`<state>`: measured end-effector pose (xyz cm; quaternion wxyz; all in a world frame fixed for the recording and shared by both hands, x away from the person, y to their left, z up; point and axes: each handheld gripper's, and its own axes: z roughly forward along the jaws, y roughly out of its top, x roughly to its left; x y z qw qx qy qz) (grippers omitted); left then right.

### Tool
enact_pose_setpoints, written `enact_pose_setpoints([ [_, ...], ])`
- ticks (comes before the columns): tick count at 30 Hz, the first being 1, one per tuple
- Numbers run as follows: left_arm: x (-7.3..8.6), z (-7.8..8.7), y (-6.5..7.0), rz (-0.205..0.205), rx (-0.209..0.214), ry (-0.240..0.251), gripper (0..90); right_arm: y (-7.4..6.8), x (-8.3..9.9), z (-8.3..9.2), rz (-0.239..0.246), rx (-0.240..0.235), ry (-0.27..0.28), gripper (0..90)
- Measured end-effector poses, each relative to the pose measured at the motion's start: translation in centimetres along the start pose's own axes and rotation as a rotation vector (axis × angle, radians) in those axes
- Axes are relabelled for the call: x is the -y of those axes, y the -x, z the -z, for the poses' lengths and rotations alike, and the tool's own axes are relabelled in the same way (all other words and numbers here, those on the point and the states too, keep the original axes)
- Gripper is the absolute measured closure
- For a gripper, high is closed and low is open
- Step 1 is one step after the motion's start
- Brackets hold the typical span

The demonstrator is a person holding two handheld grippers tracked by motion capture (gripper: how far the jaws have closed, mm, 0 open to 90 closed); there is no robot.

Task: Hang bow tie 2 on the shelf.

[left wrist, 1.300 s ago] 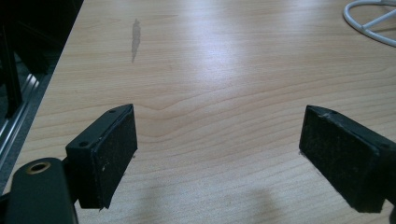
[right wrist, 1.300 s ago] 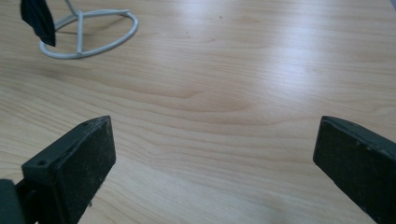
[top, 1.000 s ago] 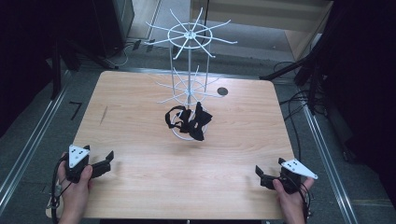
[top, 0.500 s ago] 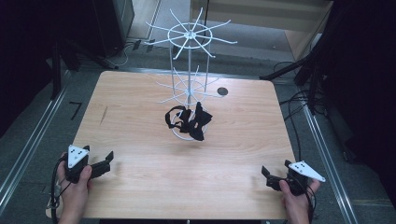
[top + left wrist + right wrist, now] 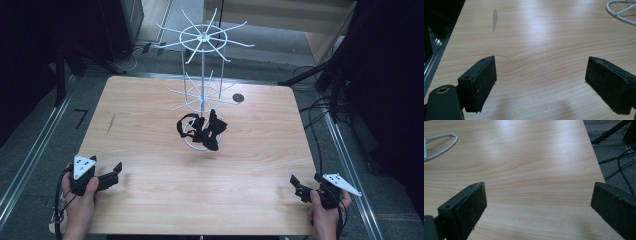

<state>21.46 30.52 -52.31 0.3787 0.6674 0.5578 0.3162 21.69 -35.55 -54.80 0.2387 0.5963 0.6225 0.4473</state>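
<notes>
We're parked at the near edge, left gripper point(image 5: 111, 175) and right gripper point(image 5: 300, 186) wide open, empty; guessing the strap point(image 5: 202, 127) by the rack point(image 5: 202, 65) is next.

I read this as a lab or recording studio. The wooden table point(image 5: 150, 125) sits on a grey floor point(image 5: 45, 135) between metal rails point(image 5: 30, 160), with black drapes point(image 5: 30, 45) left and right. Loose cables point(image 5: 320, 107) run at the right, near dark stand legs point(image 5: 305, 77); a black cabinet point(image 5: 122, 20) stands at far left.
</notes>
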Motion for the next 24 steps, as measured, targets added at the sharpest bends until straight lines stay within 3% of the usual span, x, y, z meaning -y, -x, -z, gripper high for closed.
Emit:
enact_pose_setpoints([
  [17, 0.0, 0.03, -0.43, 0.033, 0.029, 0.001, 10.3, -0.39, 0.09, -0.22, 0.038, 0.009, -0.012, 0.5],
  [20, 0.05, 0.1, -0.28, 0.024, 0.02, 0.012, 10.3, -0.56, 0.18, -0.2, 0.045, 0.016, -0.013, 0.5],
  [24, 0.05, 0.1, -0.07, 0.009, 0.011, 0.021, 10.3, -0.68, 0.27, -0.12, 0.034, -0.016, -0.015, 0.5],
])
